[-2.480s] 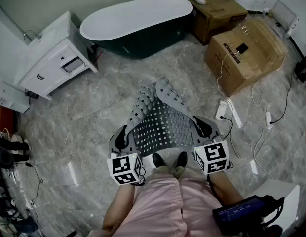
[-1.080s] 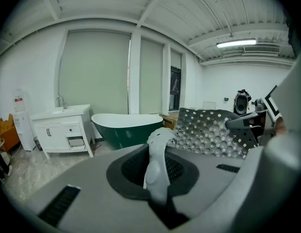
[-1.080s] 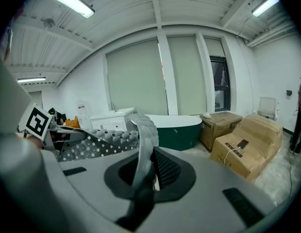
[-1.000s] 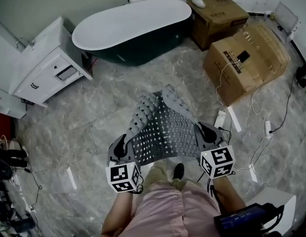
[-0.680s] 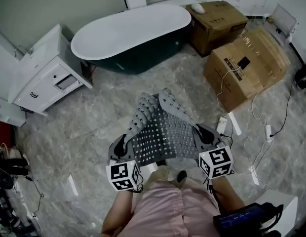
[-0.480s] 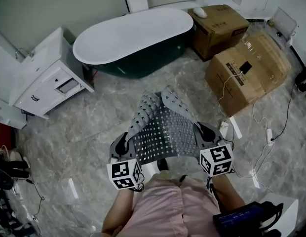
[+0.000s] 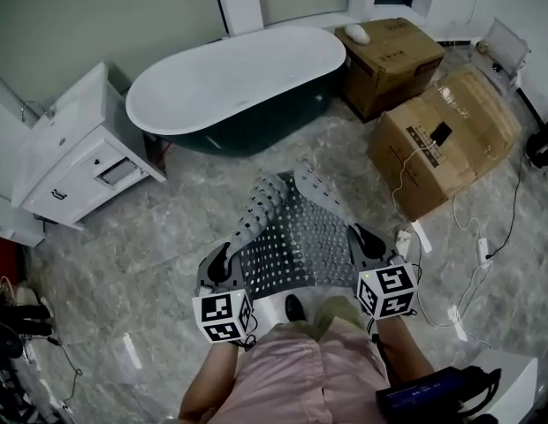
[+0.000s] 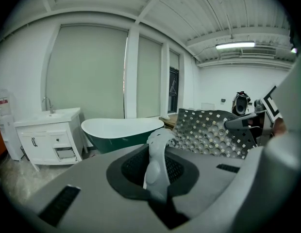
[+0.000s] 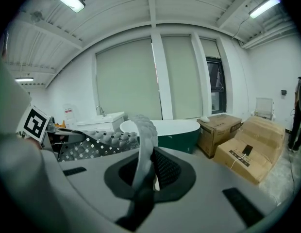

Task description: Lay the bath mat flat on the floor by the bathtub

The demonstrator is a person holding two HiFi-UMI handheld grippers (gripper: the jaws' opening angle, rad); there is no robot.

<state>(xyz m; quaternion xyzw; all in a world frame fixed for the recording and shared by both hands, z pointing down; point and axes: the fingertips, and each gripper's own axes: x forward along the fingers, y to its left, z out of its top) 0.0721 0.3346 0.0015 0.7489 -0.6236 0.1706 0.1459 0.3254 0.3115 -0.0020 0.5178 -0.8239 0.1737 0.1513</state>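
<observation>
A grey perforated bath mat [image 7: 287,232] with suction cups hangs slack between my two grippers, its far edges curled up, above the marble floor. My left gripper [image 7: 219,263] is shut on the mat's near left corner [image 8: 158,161]. The right gripper [image 7: 362,241] is shut on the near right corner [image 9: 143,152]. The white bathtub with a dark green shell [image 7: 239,73] stands further ahead, apart from the mat; it also shows in the left gripper view [image 8: 124,130] and the right gripper view [image 9: 177,130].
A white vanity cabinet [image 7: 75,153] stands left of the tub. Two cardboard boxes [image 7: 442,135] sit at the right, with white cables and a power strip [image 7: 407,237] on the floor beside them. My legs and a shoe [image 7: 294,307] show under the mat.
Both grippers have carried the mat forward toward the bathtub. The mat stays held at both corners, hanging the same way. My feet have stepped ahead.
</observation>
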